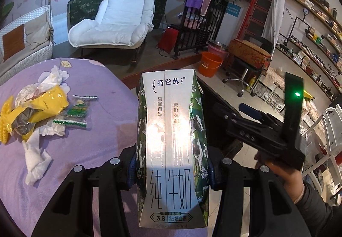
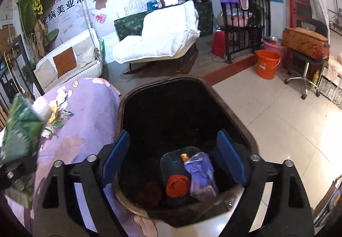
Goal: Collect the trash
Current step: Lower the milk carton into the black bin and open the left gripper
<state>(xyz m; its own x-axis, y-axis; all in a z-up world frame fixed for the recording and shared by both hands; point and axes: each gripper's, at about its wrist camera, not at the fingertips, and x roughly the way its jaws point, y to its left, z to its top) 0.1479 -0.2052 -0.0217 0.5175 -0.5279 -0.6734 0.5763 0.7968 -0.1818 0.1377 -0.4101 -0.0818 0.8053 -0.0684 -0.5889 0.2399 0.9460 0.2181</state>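
1. Milk carton (image 1: pixel 173 147), frame centre, is clamped upright in the left tool (image 1: pixel 172 164), ready to bin.
2. Right tool (image 2: pixel 174 164) gapes wide and holds nothing over the bin (image 2: pixel 235 113).
3. Wrappers (image 1: pixel 42 108) wait at left on the surface (image 1: pixel 96 140).

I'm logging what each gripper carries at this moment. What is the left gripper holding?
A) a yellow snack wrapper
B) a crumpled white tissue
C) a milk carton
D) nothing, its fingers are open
C: in the left wrist view the left gripper is shut on the milk carton, its fingers pressing both sides, while the yellow snack wrapper and crumpled white tissue lie on the purple tablecloth.
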